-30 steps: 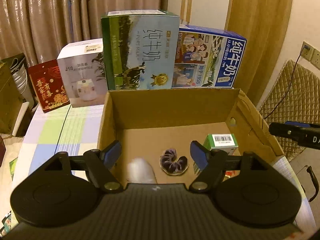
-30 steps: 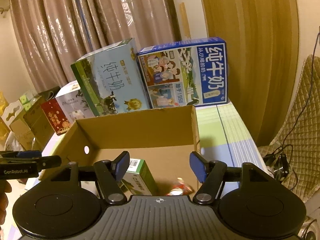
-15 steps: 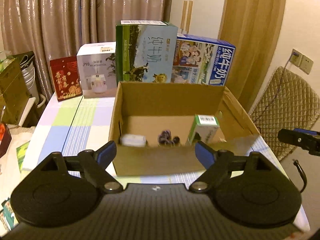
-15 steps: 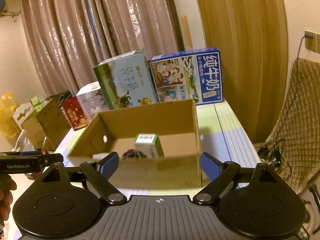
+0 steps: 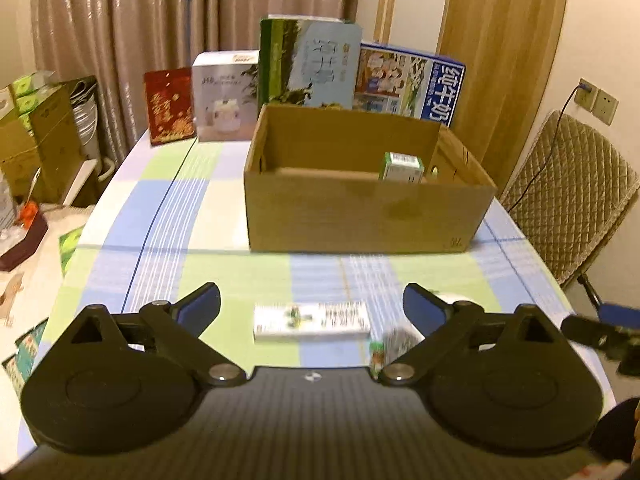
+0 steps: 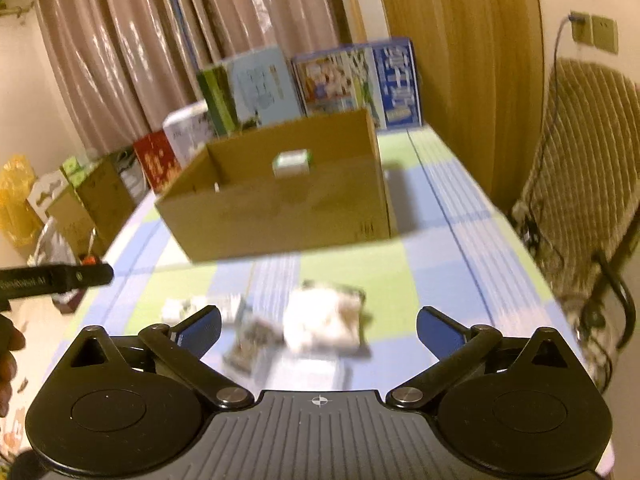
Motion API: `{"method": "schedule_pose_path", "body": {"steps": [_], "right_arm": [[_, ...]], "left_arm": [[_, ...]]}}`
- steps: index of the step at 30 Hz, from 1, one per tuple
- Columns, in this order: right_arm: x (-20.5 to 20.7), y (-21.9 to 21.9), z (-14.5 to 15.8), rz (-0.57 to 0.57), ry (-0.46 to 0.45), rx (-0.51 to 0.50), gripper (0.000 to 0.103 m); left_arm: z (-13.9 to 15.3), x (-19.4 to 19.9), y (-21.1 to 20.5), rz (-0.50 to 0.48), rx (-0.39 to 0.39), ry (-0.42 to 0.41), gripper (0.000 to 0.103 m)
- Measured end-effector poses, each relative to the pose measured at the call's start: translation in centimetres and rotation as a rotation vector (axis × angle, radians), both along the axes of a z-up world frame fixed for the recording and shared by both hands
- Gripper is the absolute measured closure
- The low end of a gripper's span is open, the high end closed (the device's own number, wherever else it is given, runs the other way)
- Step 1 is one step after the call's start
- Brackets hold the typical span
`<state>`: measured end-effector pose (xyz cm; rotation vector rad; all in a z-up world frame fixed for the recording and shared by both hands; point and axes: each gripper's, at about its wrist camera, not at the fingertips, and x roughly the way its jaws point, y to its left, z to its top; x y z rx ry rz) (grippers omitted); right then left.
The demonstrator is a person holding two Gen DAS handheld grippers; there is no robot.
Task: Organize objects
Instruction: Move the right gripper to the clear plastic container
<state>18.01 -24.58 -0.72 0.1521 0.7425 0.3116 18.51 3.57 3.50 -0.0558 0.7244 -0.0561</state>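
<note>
A home room; pleated curtains (image 5: 120,32), checked tablecloth (image 5: 168,216), quilted chair (image 5: 568,200), stacked milk cartons (image 5: 312,64).

Checked tablecloth (image 5: 168,216) bears cardboard box (image 5: 360,216) and flat packet (image 5: 312,320).

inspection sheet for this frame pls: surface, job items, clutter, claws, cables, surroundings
Surface: table with checked cloth.
Job's things: cardboard box holds a green-white carton; flat white box, a small packet and a white pack lie on the cloth.
Clutter: milk cartons, white box and red box behind the cardboard box.
Claws: left claw and right claw opening, nothing between the jaws.
Cables: wall cable over the chair.
Surroundings: curtains.
</note>
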Motion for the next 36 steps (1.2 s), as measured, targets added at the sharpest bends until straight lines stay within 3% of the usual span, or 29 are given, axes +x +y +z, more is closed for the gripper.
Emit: {"method": "schedule_pose_path", "body": {"steps": [7,14,36], "right_arm": [[-2.3,0.5,-2.9,0.000,0.089,0.007,0.002],[-2.3,1.7,-4.0,-0.006,0.087,-0.012,0.002],[2.2,5.0,-9.2,0.001,0.161,-0.068,0.002]], "left_arm": [[-2.1,-2.7,0.0,0.005,-0.004,0.049,0.005],[-3.7,-3.1,-0.1,0.011,0.042,0.063,0.004],[-7.9,-0.6,0.8,0.001,0.046,0.136,0.003]]}}
